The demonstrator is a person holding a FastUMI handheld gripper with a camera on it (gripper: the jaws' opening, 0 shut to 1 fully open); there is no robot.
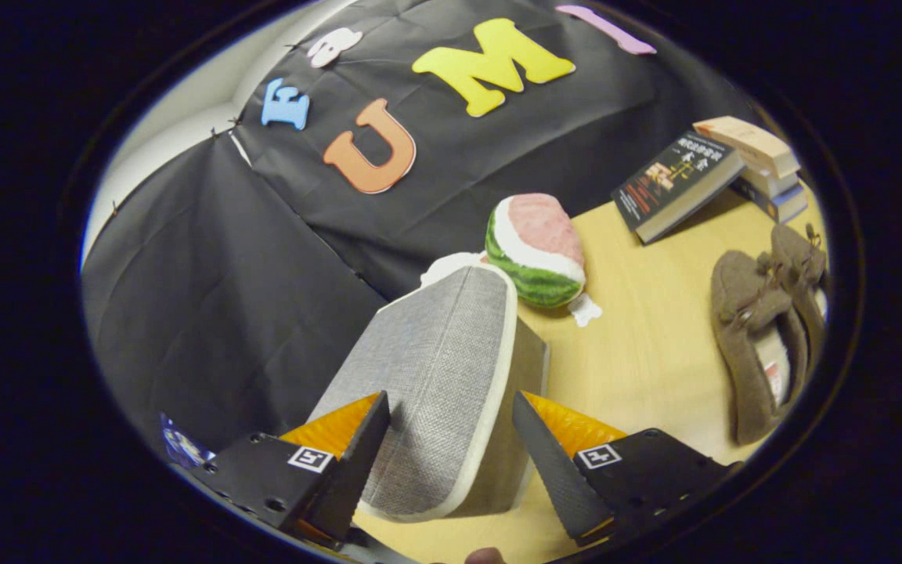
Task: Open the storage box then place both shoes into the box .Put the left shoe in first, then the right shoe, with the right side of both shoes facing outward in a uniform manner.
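The gripper (451,439) shows as two wedge-shaped fingers (365,462) that taper to narrow tips and carry a finely textured, grid-like surface on their inner faces. Behind each finger sits a flat, angular mounting block with matte faces. Each block bears one small square fiducial marker, a black pattern on a white ground, set near its inner corner. Small round screw holes dot the block behind the left finger, along its outer edge and lower face. A ribbed, glossy panel rises behind each finger where it meets its block. The fingers stand apart, neither pressing on anything.
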